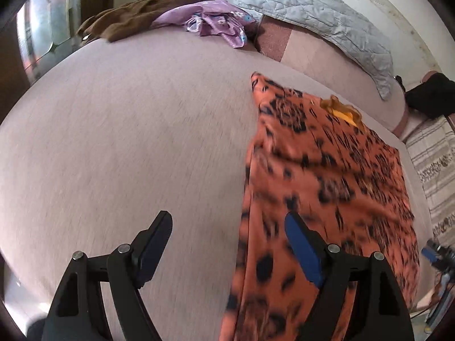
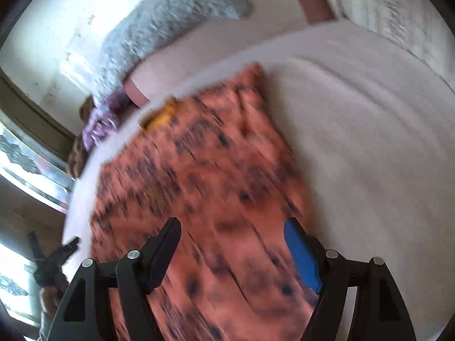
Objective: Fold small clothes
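An orange garment with a black leopard-like print (image 1: 327,176) lies spread flat on a pale pink bedsheet (image 1: 128,142), a long folded panel reaching from the near edge of the bed toward the far edge, where a yellow-orange trim (image 1: 342,112) shows at its top end. In the left wrist view it lies on the right part of the bed, with a wide stretch of bare sheet to its left. The left gripper (image 1: 229,237) hangs above the garment's near left edge with its jaws spread wide; one finger is over the sheet, the blue-padded finger (image 1: 304,253) over the print, and nothing is clamped between them. The right gripper (image 2: 231,244) hovers over the near end of the same garment (image 2: 204,170), jaws likewise wide apart and empty, its blue-padded finger near the cloth's right edge; this view is heavily blurred, so whether any fingertip touches the fabric cannot be told. At the far edge of the bed a grey quilted pillow (image 1: 318,17) leans against the wall. To its left, toward the far left corner, a crumpled lilac printed garment (image 1: 216,20) lies beside a brown blanket (image 1: 142,14), well apart from the orange piece.
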Motion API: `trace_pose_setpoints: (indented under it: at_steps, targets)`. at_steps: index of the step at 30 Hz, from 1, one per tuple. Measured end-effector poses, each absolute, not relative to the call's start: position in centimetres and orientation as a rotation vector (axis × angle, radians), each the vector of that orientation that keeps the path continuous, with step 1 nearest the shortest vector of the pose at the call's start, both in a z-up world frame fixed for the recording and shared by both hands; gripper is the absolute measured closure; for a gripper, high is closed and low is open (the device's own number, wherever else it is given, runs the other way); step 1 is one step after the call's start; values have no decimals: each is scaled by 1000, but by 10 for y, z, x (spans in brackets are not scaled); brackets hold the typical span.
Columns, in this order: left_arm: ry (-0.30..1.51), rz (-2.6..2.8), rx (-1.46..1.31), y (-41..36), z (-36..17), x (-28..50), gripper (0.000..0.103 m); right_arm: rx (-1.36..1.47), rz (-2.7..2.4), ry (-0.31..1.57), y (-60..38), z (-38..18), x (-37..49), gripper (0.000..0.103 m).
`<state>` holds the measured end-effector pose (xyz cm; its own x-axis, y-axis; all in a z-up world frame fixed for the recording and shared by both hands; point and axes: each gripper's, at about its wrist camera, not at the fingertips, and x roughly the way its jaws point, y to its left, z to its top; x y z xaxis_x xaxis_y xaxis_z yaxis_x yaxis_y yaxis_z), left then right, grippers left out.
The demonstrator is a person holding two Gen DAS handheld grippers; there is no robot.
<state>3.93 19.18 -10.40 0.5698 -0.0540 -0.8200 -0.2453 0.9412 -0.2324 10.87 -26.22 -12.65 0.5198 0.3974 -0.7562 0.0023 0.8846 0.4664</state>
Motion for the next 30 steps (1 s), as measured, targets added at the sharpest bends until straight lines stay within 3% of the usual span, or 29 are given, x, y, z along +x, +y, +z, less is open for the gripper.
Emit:
trace_pose_setpoints:
  at_steps: [9, 30]
  targets:
    - [971, 149, -278, 161, -94, -8, 21, 461, 194, 1050, -284, -160, 16, 25]
    - [949, 158, -215, 143, -74, -36, 21, 433, 192, 1043, -278, -160, -2, 25]
